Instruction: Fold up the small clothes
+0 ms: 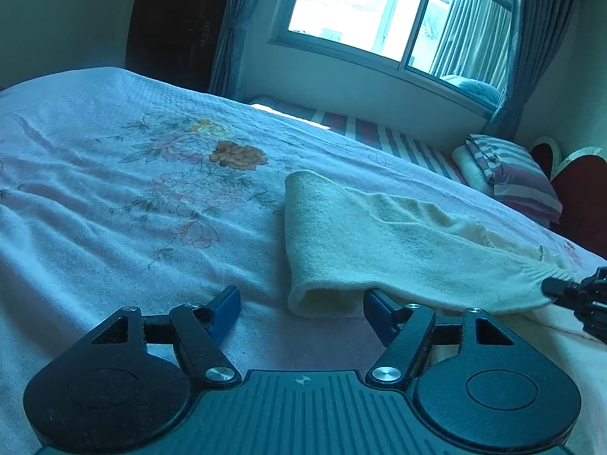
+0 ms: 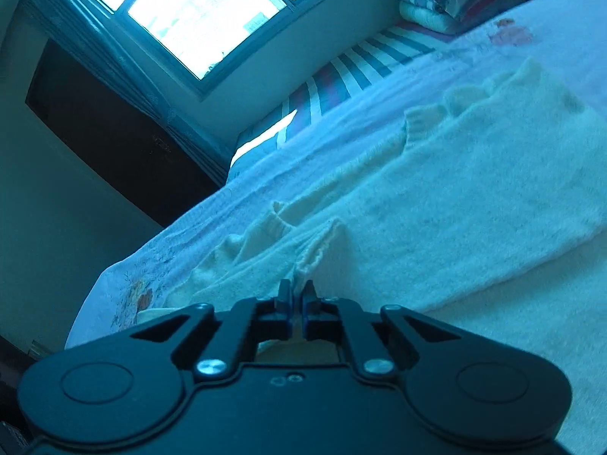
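Cream sweater (image 2: 436, 197) lies across frame centre: right gripper (image 2: 298, 295) pinches its ribbed edge; left gripper (image 1: 301, 301), fingers spread, straddles its folded end. No writing readable.

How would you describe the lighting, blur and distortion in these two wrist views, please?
Left wrist view: the window is blown out white, a blue cast covers the bed, fisheye bends its edge, focus fairly sharp. Right wrist view: same glare at the window, the cream garment looks soft, the horizon steeply tilted.
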Tool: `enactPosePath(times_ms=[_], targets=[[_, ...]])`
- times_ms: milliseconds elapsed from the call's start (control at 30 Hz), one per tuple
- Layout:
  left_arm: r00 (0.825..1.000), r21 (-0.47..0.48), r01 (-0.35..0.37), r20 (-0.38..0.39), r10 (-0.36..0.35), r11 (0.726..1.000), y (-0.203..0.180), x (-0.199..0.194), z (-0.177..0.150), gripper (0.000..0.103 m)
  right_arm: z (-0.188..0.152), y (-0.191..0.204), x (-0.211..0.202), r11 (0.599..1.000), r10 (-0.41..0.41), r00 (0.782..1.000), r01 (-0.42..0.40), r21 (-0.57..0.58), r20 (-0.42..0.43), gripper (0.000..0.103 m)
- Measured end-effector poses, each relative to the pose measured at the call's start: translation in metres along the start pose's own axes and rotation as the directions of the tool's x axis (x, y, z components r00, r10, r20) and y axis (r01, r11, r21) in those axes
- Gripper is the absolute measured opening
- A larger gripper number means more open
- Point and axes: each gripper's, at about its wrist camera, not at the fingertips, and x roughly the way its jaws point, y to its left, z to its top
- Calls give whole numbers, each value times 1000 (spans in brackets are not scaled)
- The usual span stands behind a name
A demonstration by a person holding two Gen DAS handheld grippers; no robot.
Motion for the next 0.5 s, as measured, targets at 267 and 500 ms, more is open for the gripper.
enactPosePath(times_ms=[267, 500], targets=[[999, 12, 47, -10, -46, 999, -24, 8, 3, 71, 35, -13, -48, 988, -96, 987, 111, -107, 132, 6], [997, 14, 80, -18, -80, 997, -46, 11, -2, 71, 51, -54, -69, 979, -168, 973, 184, -93, 159, 6]])
